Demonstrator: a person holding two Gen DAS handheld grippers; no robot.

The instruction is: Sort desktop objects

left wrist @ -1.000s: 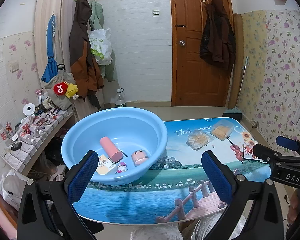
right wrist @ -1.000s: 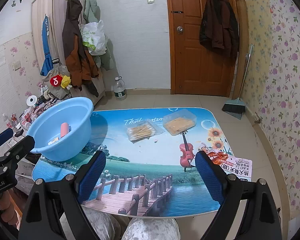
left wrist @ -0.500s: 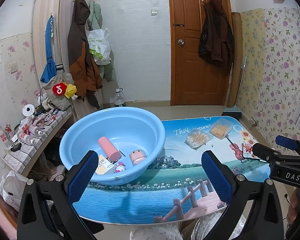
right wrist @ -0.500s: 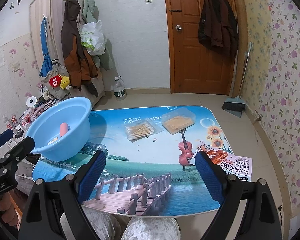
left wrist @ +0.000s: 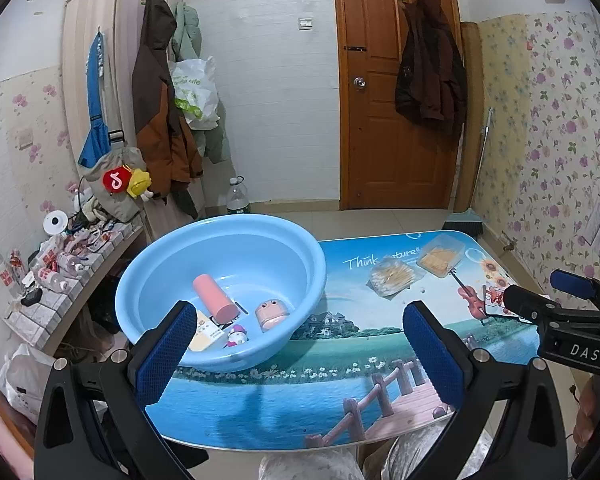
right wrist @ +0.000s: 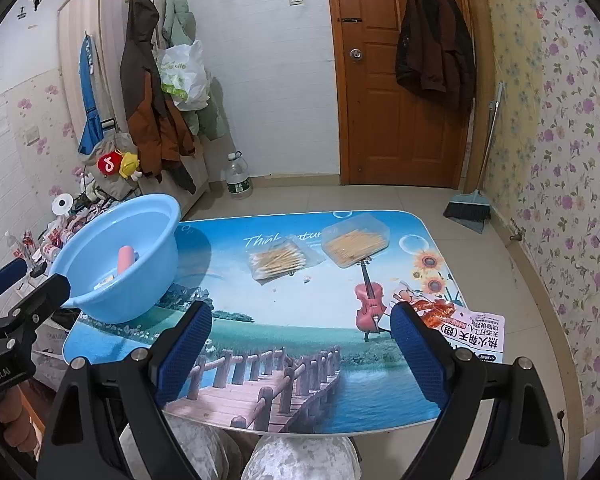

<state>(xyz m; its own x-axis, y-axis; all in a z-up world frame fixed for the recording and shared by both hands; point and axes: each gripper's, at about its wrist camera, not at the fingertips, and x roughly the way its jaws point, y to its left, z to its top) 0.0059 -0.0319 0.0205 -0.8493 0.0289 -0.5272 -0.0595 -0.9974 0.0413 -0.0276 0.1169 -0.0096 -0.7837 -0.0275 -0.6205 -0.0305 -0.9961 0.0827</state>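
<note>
A light blue basin (left wrist: 172, 264) (right wrist: 156, 232) stands on the left of the picture-printed table (left wrist: 340, 360). In it lie a pink cylinder (left wrist: 213, 297), a pink round toy (left wrist: 271, 314), a small white figure (left wrist: 236, 337) and a card (left wrist: 205, 331). Two clear packs of cotton swabs (right wrist: 278, 261) (right wrist: 356, 245) lie at the table's far side. A red and white snack packet (right wrist: 460, 326) lies at the right edge. My left gripper (left wrist: 300, 356) is open and empty, held near the table's front left. My right gripper (right wrist: 300, 352) is open and empty above the front edge.
A shelf with small bottles (left wrist: 56, 272) stands left of the table. A water bottle (right wrist: 238, 178) stands on the floor by the wall, a broom (right wrist: 470, 204) by the door. The person's knees (right wrist: 292, 456) are under the table's front edge.
Both grippers stay open and empty. The views have drifted only slightly; the objects on the table have not moved.
</note>
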